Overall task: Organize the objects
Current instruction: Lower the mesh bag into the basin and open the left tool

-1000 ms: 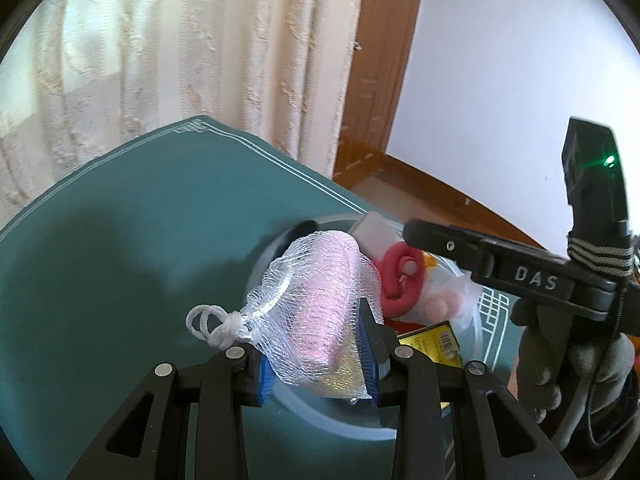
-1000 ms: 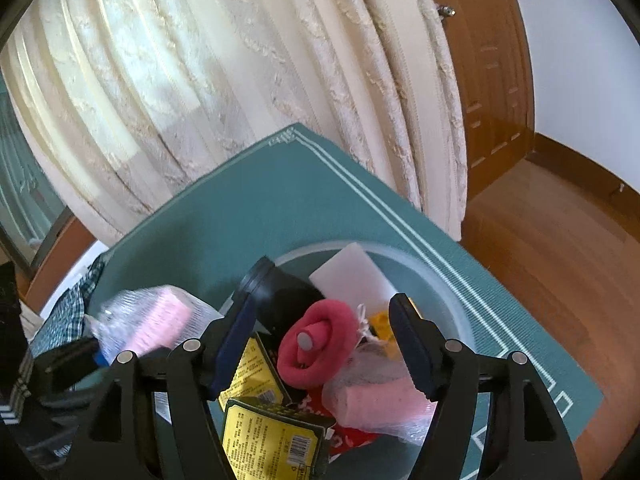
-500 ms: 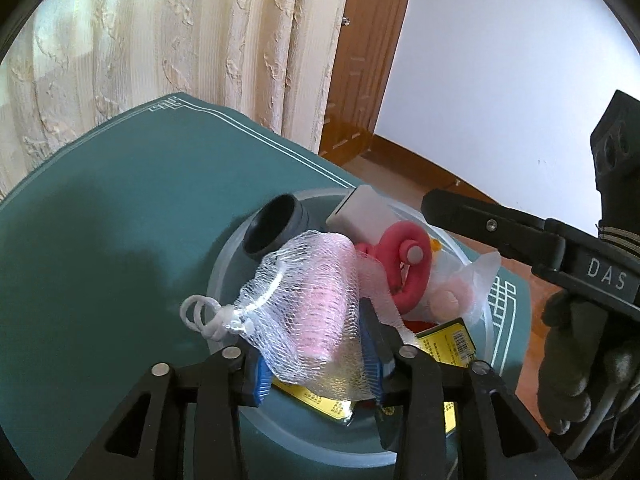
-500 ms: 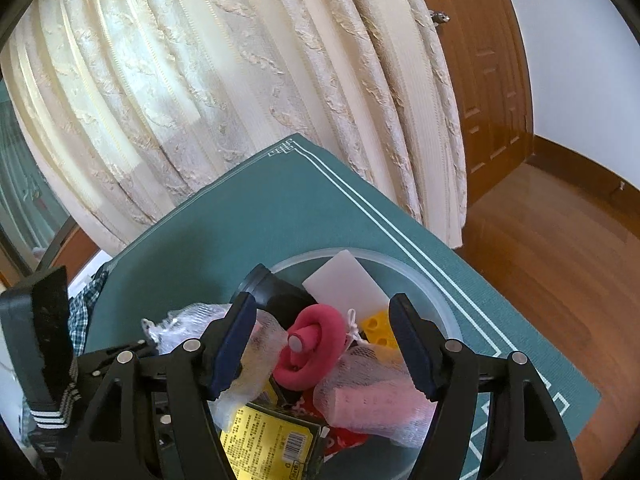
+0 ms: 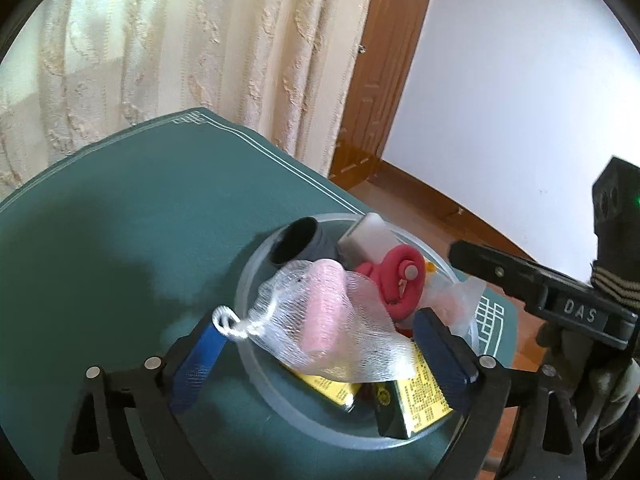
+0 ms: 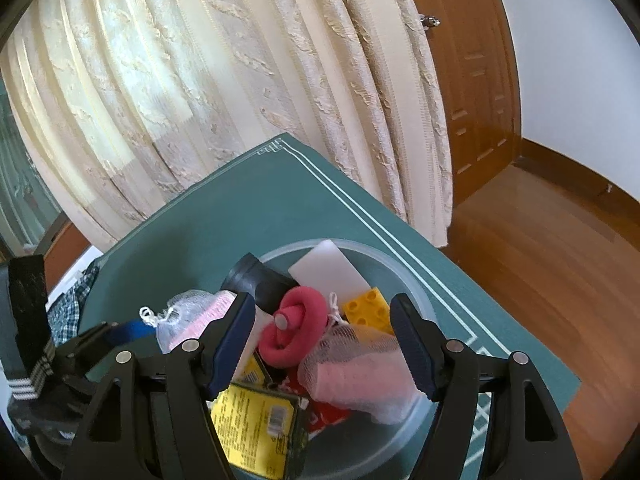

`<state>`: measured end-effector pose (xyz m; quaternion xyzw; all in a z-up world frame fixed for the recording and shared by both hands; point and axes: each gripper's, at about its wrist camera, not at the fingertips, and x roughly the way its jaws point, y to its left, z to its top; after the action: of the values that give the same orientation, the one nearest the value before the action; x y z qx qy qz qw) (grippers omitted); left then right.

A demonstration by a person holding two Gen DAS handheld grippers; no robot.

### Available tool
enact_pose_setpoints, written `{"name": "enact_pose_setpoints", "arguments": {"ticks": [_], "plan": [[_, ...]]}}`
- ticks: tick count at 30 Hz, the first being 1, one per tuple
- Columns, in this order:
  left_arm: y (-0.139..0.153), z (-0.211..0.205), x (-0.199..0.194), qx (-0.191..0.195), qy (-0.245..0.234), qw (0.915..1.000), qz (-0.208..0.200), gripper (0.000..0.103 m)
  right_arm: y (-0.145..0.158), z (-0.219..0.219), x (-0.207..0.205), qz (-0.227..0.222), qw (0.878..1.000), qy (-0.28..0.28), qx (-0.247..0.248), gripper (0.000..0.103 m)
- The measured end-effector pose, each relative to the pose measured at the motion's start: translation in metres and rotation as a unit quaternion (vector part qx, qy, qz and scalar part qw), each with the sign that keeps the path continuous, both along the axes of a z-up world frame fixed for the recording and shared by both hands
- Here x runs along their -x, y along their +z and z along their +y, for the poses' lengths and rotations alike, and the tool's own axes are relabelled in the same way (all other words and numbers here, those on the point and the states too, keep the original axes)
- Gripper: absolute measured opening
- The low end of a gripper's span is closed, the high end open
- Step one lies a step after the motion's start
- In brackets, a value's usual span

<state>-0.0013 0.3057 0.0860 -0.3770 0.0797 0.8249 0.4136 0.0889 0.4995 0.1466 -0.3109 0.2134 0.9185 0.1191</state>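
Between the spread jaws of our left gripper lies the pink sponge in white netting, touching neither blue pad; it rests on the pile in the clear round bowl, its knotted cord just inside the left pad. Under it, toward us, sit two yellow-labelled packets. Beyond it are a red coiled piece, a black tube and a white block.

Our right gripper also stands wide, holding nothing, over the same bowl. Between its jaws we see the red coil and a second netted pink sponge; past them is a yellow brick. The green cloth spreads outward under the bowl, with the cream curtain and the wooden door beyond.
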Motion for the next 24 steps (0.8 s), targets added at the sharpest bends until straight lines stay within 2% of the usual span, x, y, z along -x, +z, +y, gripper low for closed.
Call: {"name": "enact_pose_setpoints", "arguments": {"ticks": [5, 12, 18, 24], "plan": [[0.009, -0.011, -0.010, 0.014, 0.028, 0.9989, 0.034, 0.102, 0.001, -0.004, -0.012, -0.019, 1.000, -0.005, -0.015, 0.077], [0.017, -0.029, -0.023, -0.002, 0.025, 0.9984, 0.051, 0.103, -0.001, -0.014, -0.031, -0.043, 0.999, -0.009, -0.031, 0.078], [0.001, -0.043, -0.014, -0.001, 0.042, 0.9988, 0.027, 0.103, -0.002, -0.026, -0.038, -0.043, 0.999, -0.006, -0.032, 0.078], [0.001, -0.064, -0.009, -0.013, 0.062, 0.9978, 0.019, 0.103, 0.000, -0.031, -0.039, -0.044, 0.998, -0.004, -0.036, 0.078]]}}
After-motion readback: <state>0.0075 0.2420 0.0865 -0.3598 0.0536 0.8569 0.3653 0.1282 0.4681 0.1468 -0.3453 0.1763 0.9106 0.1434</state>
